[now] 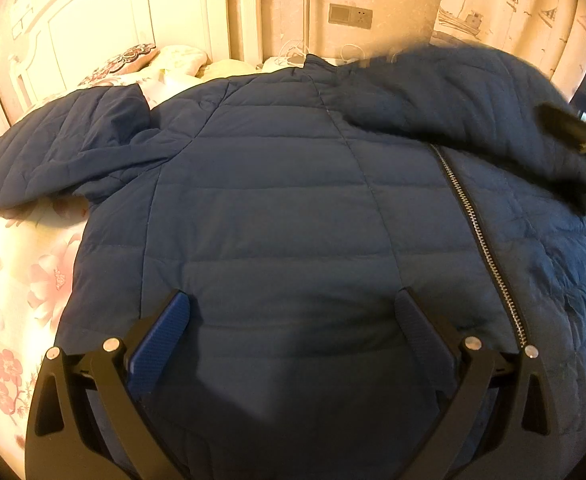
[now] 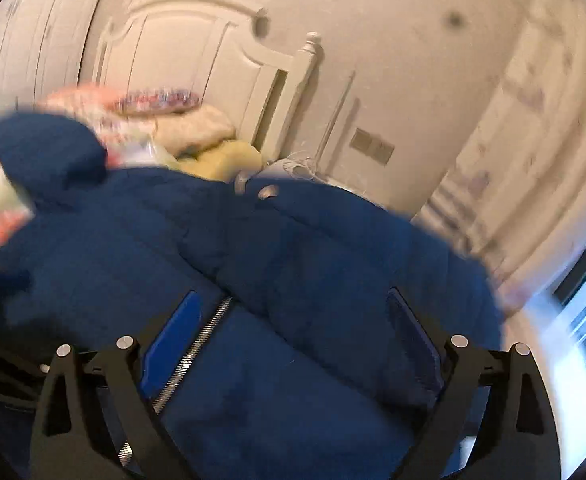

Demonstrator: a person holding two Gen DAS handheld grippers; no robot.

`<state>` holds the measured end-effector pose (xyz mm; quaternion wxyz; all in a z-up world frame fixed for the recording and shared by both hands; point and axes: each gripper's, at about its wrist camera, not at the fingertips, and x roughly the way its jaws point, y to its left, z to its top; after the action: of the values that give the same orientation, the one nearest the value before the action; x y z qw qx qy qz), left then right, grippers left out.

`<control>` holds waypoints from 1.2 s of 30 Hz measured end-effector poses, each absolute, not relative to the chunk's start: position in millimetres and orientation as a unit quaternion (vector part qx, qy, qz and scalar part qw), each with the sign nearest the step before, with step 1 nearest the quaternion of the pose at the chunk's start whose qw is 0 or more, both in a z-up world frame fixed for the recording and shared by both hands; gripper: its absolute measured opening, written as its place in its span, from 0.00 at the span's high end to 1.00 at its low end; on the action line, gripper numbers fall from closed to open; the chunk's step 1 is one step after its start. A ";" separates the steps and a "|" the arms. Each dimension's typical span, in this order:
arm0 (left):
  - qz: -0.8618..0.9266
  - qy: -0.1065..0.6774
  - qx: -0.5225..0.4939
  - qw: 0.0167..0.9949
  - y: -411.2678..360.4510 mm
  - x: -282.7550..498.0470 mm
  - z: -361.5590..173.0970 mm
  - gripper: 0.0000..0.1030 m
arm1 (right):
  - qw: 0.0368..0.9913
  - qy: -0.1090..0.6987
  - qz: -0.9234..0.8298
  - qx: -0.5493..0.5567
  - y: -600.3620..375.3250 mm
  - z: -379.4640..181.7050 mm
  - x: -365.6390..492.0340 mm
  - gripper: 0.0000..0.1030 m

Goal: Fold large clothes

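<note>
Both claws are seen spread wide, nothing clamped. Left claw (image 1: 293,308) is held over the lower front of the navy quilted jacket (image 1: 285,208), pads apart, fabric visible between them but not pinched. Right claw (image 2: 293,308) is likewise spread, w/ jacket (image 2: 253,260) under it; pads clear of the cloth as far as can be told, view is blurred.

Jacket is laid out on the bed (image 1: 17,280) (floral sheet), collar end toward the headboard (image 1: 105,12). Zipper (image 1: 473,224) is run diagonally down the front, right of centre in left-cam view; also seen in right-cam view (image 2: 197,352) just beside that claw's left pad. One sleeve (image 1: 53,148) is stretched out flat to the left over the sheet. Other sleeve (image 1: 493,112) is seen folded across the upper chest, cuff end at the right edge, motion-blurred. A black object is seen at that cuff end in left-cam view, too blurred to ID.

Pillows (image 1: 133,60) are piled near the headboard. Wall socket (image 1: 351,16) is seen behind the bed.
</note>
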<state>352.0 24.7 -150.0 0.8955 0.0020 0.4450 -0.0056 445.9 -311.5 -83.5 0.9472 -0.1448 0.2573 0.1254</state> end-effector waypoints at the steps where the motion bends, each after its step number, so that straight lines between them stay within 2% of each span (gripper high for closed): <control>1: -0.006 0.445 0.002 0.896 25.3 352.0 -150.3 0.02 | 0.953 0.256 0.123 -0.103 -334.6 -76.9 440.0 0.21; 4: -0.006 0.444 0.002 0.896 25.8 351.8 -150.3 0.02 | 0.964 0.256 0.065 -0.014 -383.5 -68.3 420.1 0.27; 7: -0.015 0.453 -0.003 0.892 26.1 352.7 -147.5 0.02 | 0.953 0.289 -0.030 0.089 -443.1 -85.6 437.2 0.27; 9: -0.044 0.469 -0.043 0.881 31.0 357.1 -139.6 0.02 | 0.929 0.315 -0.060 0.185 -485.2 -111.8 438.5 0.27; 10: -0.069 0.472 -0.094 0.874 36.4 364.2 -129.8 0.02 | 0.921 0.320 -0.067 0.211 -498.8 -124.1 434.2 0.27; 13: -0.058 0.470 -0.151 0.868 40.7 392.1 -112.2 0.02 | 0.902 0.350 -0.083 0.239 -506.2 -156.4 439.2 0.24; 17: 0.005 0.438 -0.111 0.892 21.2 449.6 -100.1 0.04 | 0.910 0.344 -0.097 0.213 -498.7 -152.2 435.7 0.18; 24: 0.053 0.453 -0.090 0.885 -16.0 532.4 -136.3 0.07 | 0.909 0.349 -0.103 0.206 -494.1 -158.2 437.4 0.16; 26: 0.031 0.425 -0.079 0.901 -27.4 526.2 -136.6 0.48 | 0.910 0.348 -0.102 0.202 -491.2 -157.1 434.9 0.16; 27: 0.004 0.418 -0.071 0.906 -35.4 519.6 -130.9 0.76 | 0.910 0.347 -0.101 0.203 -491.9 -157.3 435.2 0.16; 28: 0.018 0.406 -0.053 0.912 -40.6 510.6 -125.2 0.88 | 0.910 0.345 -0.099 0.207 -492.1 -156.1 434.0 0.16; 31: 0.007 0.347 -0.029 0.937 -45.3 474.9 -92.9 0.90 | 0.911 0.329 -0.086 0.234 -500.6 -157.0 428.8 0.16; 36: -0.016 0.273 -0.093 0.957 4.0 406.1 -17.2 0.90 | 0.911 0.287 -0.067 0.288 -516.5 -156.6 415.5 0.16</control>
<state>406.1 4.0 -17.2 0.9573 -0.0934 0.2730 -0.0164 415.5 -516.5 -156.6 0.9111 0.2876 0.2875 -0.0673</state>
